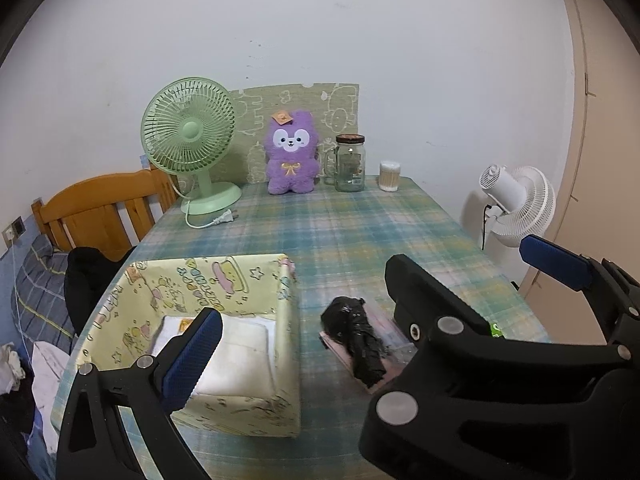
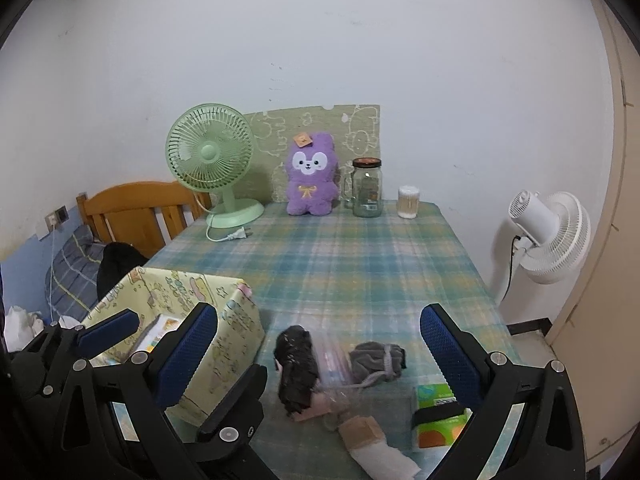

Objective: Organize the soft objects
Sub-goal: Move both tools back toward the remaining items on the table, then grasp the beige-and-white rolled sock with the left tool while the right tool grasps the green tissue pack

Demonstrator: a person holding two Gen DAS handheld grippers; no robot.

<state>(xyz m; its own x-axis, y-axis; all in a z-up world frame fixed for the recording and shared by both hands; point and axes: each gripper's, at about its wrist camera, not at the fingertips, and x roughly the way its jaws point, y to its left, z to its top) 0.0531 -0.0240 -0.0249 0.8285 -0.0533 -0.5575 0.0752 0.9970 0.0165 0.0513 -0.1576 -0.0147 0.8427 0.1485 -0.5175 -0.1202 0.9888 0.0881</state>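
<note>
My right gripper (image 2: 320, 348) hangs spread wide with nothing between its blue pads, low over the near end of the plaid table (image 2: 360, 264). Between its fingers lies a cluster of soft things: a black rolled bundle (image 2: 296, 368) resting on a clear pink-edged packet (image 2: 334, 364), a grey rolled bundle (image 2: 378, 360) just to the right of it, and a tan-and-white roll (image 2: 376, 444) nearer to me. A green-and-orange pack (image 2: 438, 412) sits beside the right finger.

My left gripper (image 1: 368, 304) is also wide open and empty. One pad sits over the yellow cartoon-print box (image 1: 256, 412), which stands just left of the black bundle (image 1: 358, 344). Inside the box lies a folded white cloth (image 1: 236, 356). The right gripper's black body crosses the right side of the left wrist view, covering part of the packet.

Beyond the box, at the far edge of the table against the wall, stand a green desk fan (image 2: 210, 160), a purple plush (image 2: 310, 174), a glass jar (image 2: 367, 188) and a tub of cotton swabs (image 2: 408, 202), in a row from left to right. A white floor fan (image 2: 552, 236) stands off the table's right side.
</note>
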